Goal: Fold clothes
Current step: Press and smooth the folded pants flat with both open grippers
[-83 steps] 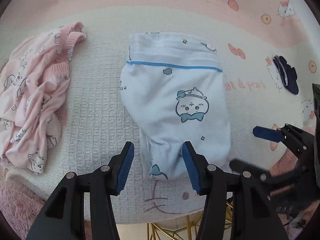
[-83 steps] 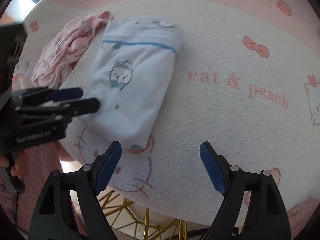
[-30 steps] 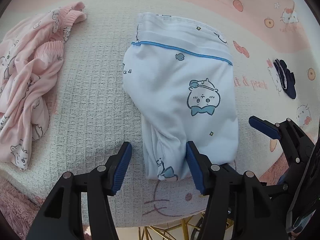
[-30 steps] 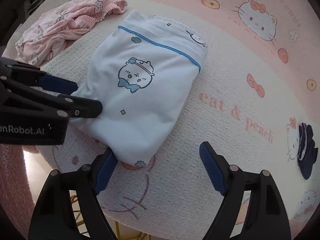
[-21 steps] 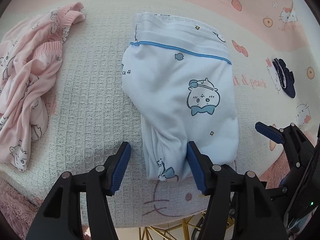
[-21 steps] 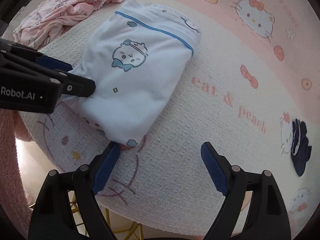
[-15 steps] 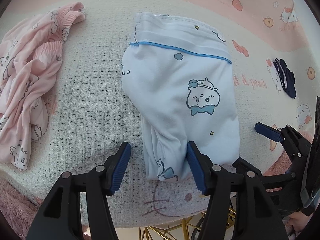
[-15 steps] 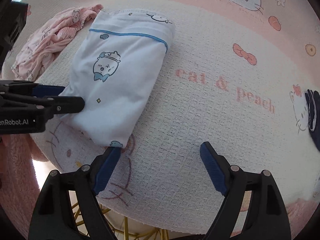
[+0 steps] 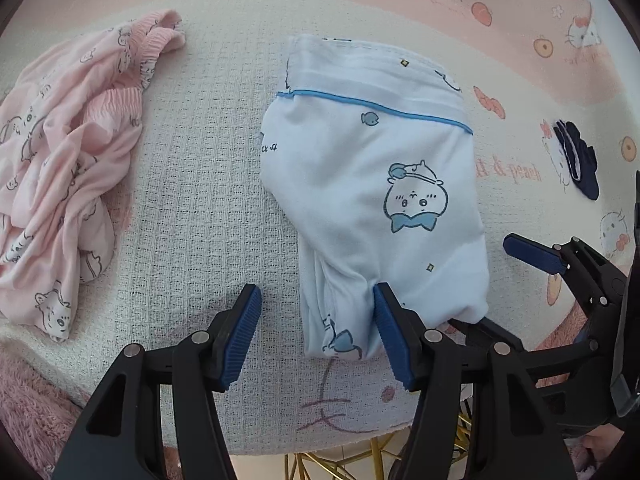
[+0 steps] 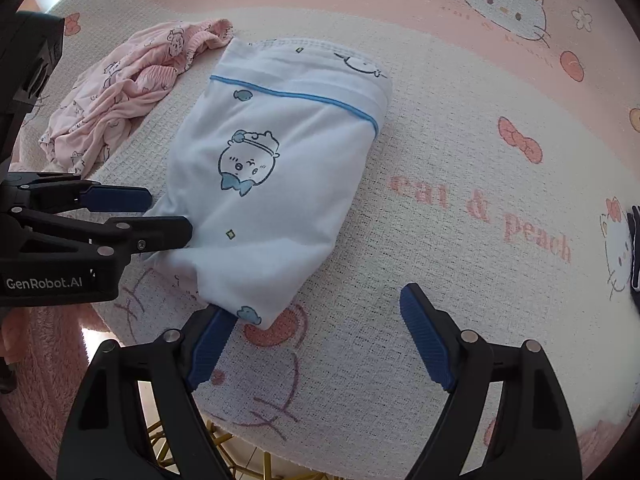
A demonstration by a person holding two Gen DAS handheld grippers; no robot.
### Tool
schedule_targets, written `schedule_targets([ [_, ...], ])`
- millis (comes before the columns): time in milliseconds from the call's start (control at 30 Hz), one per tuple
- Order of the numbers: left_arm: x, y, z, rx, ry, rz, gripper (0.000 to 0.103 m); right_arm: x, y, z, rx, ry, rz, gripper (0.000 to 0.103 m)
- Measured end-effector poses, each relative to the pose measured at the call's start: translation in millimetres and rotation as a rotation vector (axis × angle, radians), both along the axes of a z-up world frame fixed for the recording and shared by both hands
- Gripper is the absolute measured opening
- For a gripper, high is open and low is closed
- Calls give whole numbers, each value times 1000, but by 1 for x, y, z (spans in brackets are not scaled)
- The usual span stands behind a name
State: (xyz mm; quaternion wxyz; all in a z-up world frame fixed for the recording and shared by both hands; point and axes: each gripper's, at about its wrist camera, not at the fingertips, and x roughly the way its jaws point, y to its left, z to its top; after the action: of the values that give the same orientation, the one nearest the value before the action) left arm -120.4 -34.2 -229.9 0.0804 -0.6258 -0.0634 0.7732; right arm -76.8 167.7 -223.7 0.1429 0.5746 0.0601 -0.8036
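Note:
A folded pale-blue garment with a cartoon print and a blue stripe lies on the cream and pink blanket. My left gripper stands open over the garment's near left corner; that corner lies between the fingers, and the right finger rests against the cloth. From the right wrist the same garment shows, with the left gripper at its left edge. My right gripper is open; its left finger touches the garment's near right corner, and the other finger is over bare blanket.
A crumpled pink garment lies to the left, also in the right wrist view. A small dark-blue item sits far right. The blanket's near edge hangs just below the grippers, with gold legs beneath.
The right gripper has shifted and rolled, bringing its left finger up to the garment's near right corner. The left gripper and the garment have stayed put.

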Motion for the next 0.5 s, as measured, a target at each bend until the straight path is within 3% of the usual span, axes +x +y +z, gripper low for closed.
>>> schedule_targets([
  [200,-2,10,-5,-30,4,-25,61,3,-14,-1,103,75,58,83],
  [500,-10,31,-15,-56,3,-68,72,16,19,8,157,37,-16,85],
])
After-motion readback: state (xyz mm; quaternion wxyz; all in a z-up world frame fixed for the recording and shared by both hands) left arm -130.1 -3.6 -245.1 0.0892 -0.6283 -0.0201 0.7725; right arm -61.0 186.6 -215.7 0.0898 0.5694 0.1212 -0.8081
